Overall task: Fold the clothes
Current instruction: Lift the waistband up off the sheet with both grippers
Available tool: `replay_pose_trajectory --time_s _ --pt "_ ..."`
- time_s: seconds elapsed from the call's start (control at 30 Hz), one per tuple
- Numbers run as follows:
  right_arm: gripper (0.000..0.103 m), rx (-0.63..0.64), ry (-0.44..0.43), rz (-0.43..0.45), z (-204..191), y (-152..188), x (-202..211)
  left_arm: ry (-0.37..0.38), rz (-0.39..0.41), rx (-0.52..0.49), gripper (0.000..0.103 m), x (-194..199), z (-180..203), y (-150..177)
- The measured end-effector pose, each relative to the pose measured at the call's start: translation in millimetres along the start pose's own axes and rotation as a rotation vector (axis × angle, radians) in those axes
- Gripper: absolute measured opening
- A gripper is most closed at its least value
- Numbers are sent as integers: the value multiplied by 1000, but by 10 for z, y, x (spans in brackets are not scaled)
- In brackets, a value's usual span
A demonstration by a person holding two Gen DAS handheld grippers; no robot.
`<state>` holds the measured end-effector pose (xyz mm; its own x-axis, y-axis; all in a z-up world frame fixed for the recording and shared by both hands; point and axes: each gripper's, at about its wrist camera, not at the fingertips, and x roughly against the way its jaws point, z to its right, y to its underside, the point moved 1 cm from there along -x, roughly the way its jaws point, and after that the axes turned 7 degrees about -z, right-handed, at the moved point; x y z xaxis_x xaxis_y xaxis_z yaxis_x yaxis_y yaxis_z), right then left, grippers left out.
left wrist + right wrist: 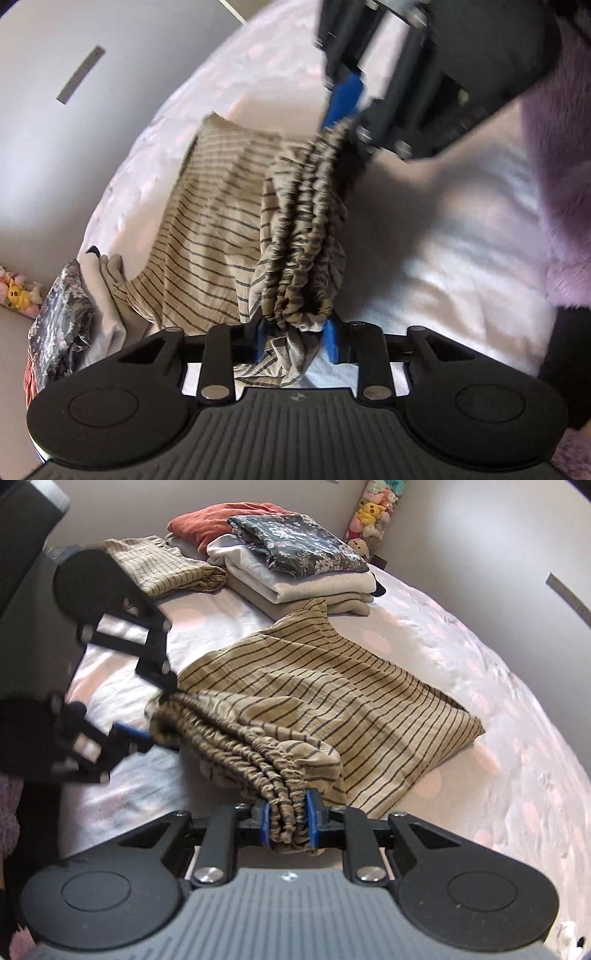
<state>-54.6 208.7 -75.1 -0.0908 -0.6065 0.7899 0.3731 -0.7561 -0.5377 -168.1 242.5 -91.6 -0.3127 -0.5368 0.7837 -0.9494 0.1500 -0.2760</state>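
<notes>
Right wrist view alone shows folded pile (295,561), both grippers (288,823) (295,332) clamp striped garment (332,686)

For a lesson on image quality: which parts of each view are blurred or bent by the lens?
Left wrist view: the right gripper is motion-blurred, the bed edge curves. Right wrist view: the left gripper is smeared, the striped garment sharp, the wall bowed.
</notes>
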Motion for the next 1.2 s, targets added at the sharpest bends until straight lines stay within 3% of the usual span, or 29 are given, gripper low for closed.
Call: replay_pose_trajectory --time_s 0.27,0.67,0.93,1.2 --pt "18 66 17 47 -248 149 586 38 69 -26 17 544 30 92" --pt "18 45 -4 72 -848 584 1500 172 137 -74 17 1293 330 340" --pt "19 -12 39 100 -706 435 1456 131 188 29 18 1257 127 259" --pt "20 -39 88 119 -329 86 1159 150 218 171 20 933 -380 131"
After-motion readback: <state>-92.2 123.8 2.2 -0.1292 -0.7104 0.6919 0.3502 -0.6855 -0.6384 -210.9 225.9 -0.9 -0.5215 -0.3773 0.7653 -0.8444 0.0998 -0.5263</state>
